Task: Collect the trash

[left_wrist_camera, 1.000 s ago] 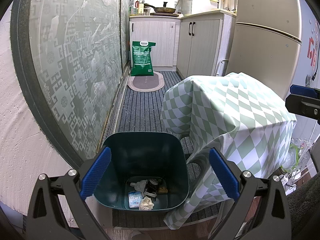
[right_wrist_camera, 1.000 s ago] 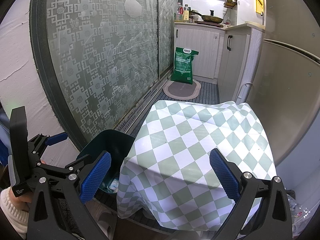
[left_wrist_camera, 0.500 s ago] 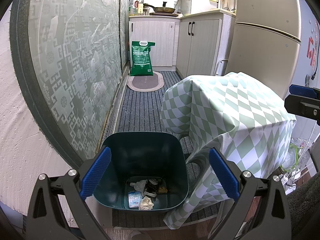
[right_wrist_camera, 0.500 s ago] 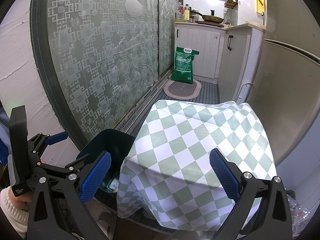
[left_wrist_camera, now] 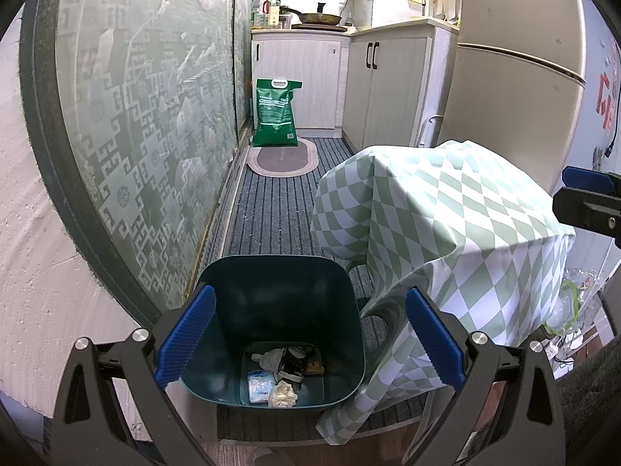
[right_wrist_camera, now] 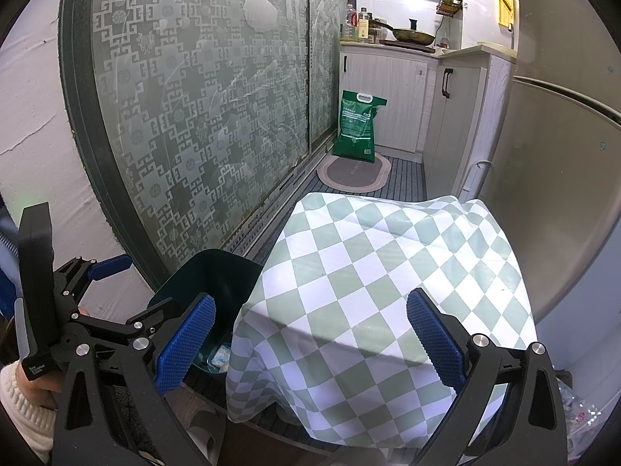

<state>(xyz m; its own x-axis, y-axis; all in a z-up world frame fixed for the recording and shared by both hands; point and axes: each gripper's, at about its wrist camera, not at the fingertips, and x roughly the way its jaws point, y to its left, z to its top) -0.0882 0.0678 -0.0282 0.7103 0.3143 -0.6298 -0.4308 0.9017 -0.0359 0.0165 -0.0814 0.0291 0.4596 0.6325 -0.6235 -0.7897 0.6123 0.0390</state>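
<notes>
A dark teal trash bin (left_wrist_camera: 217,283) stands on the floor beside the table. Inside it lie several pieces of trash: a crumpled tissue (left_wrist_camera: 282,395), a white-blue packet (left_wrist_camera: 259,382) and a dark wrapper (left_wrist_camera: 293,361). My left gripper (left_wrist_camera: 309,339) is open and empty, held above the bin's mouth. My right gripper (right_wrist_camera: 309,343) is open and empty, above the green-and-white checked tablecloth (right_wrist_camera: 380,272). The bin (right_wrist_camera: 209,275) also shows in the right wrist view, partly hidden by the cloth. The left gripper (right_wrist_camera: 77,283) shows there at the far left.
The checked table (left_wrist_camera: 446,209) stands right of the bin. A patterned glass sliding door (left_wrist_camera: 155,116) runs along the left. A green bag (left_wrist_camera: 275,112) and oval mat (left_wrist_camera: 283,159) lie at the far end by white cabinets (left_wrist_camera: 372,85). A fridge (left_wrist_camera: 516,77) stands at the right.
</notes>
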